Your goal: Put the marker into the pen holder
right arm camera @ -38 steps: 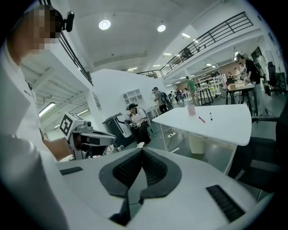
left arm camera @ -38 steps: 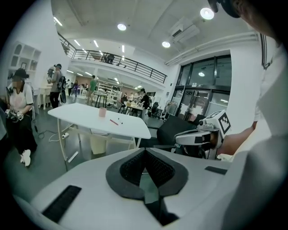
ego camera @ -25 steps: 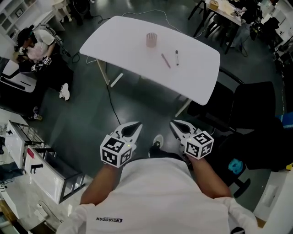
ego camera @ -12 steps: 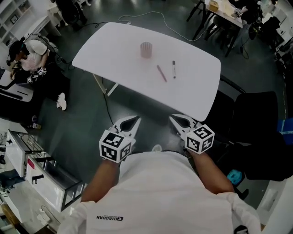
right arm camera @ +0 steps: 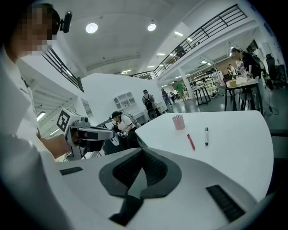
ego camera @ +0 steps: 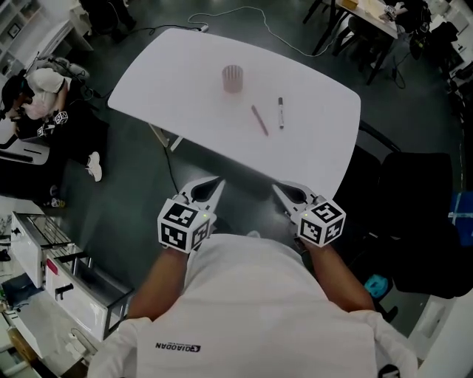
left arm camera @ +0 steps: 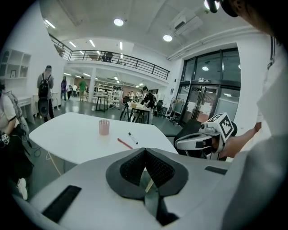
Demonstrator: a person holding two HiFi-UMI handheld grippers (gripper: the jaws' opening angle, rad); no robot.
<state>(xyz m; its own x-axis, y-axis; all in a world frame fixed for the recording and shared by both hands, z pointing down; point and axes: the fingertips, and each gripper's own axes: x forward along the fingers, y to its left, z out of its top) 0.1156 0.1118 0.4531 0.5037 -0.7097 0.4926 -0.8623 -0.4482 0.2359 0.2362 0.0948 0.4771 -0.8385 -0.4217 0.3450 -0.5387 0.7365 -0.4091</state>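
Note:
On the white table (ego camera: 185,66) stand a pink mesh pen holder (ego camera: 233,77) and, to its right, a red pen (ego camera: 259,119) and a white marker (ego camera: 281,112) with black ends, both lying flat. The left gripper (ego camera: 215,181) and the right gripper (ego camera: 278,190) hang in front of the table's near edge, close to my body, well short of these things. Both are shut with nothing between the jaws. From the left gripper view I see the holder (left arm camera: 104,127), pen (left arm camera: 124,143) and marker (left arm camera: 132,137); the right gripper view shows the holder (right arm camera: 178,121), pen (right arm camera: 191,141) and marker (right arm camera: 206,135).
A black chair (ego camera: 414,207) stands right of the table. A person (ego camera: 37,96) sits on the floor at the left. A cable (ego camera: 244,15) runs over the floor behind the table. White shelving (ego camera: 52,273) stands at the lower left. More desks (ego camera: 369,15) lie beyond.
The table has come closer and lower in the head view. Both grippers stay shut and level in front of my body.

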